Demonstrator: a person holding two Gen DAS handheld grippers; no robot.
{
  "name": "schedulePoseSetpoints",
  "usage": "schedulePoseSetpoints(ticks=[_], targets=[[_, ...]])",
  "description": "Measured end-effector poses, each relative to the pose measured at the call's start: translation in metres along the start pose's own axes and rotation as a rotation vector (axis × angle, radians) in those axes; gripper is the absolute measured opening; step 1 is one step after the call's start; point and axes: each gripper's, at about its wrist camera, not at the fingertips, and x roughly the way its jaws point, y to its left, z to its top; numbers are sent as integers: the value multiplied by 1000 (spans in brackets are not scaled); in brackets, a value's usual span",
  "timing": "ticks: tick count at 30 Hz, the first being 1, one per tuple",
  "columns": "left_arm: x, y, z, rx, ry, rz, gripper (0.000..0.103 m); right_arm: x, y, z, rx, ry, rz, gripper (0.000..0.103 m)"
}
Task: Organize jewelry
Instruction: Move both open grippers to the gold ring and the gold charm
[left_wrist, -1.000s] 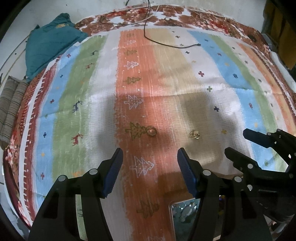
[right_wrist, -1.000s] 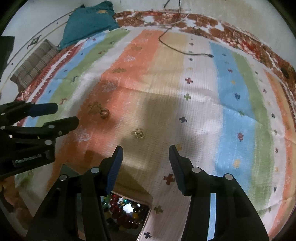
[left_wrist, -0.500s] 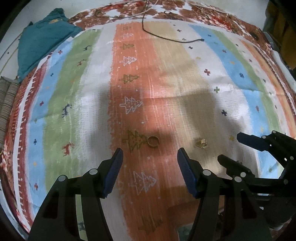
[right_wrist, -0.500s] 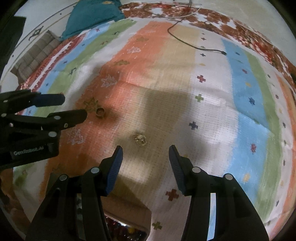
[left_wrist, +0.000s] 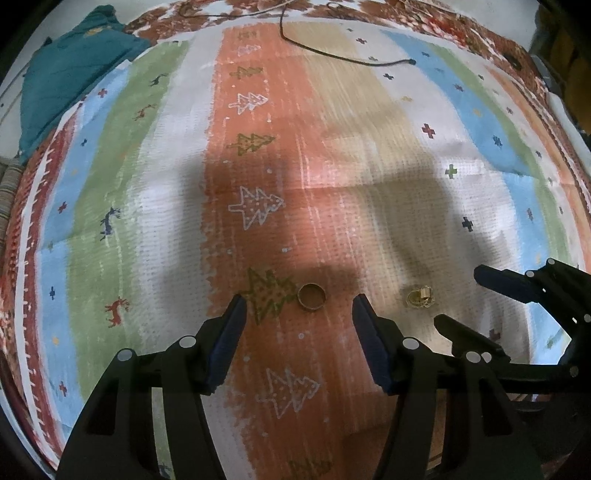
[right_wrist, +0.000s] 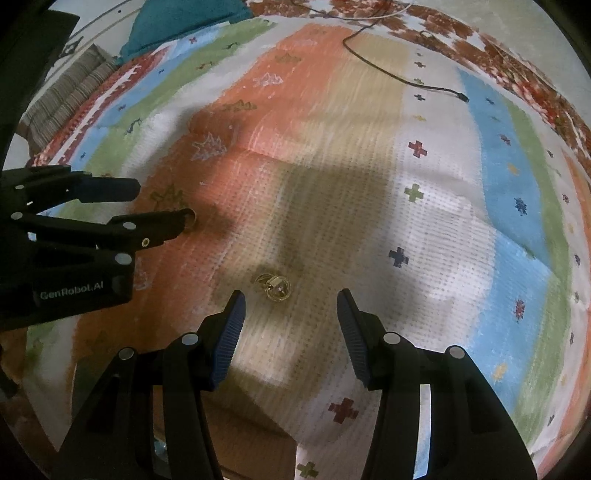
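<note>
A plain gold ring lies on the orange stripe of the rug, just beyond and between the tips of my open left gripper. A small gold ornate ring piece lies to its right on the tan stripe; in the right wrist view it sits just ahead of my open right gripper, slightly left of centre. The left gripper shows at the left of the right wrist view, its lower finger mostly hiding the plain ring. The right gripper shows at the right of the left wrist view. Both are empty.
A striped, patterned rug covers the floor. A black cable lies at the far end. A teal cushion and a striped cushion lie at the far left. A dark object edge shows under the right gripper.
Both grippers have moved forward and down toward the two rings, which now sit close to the fingertips. The bead container seen below the grippers earlier has dropped out of view.
</note>
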Motion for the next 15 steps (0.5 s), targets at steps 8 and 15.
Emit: schedulePoseSetpoints(ticks=[8,15], targets=[[10,0,6,9,15,2,56,12,-1,6,-11,30,-8,47],[24,2,8,14,40,5,53,21,0,11,-23,48,-8,46]])
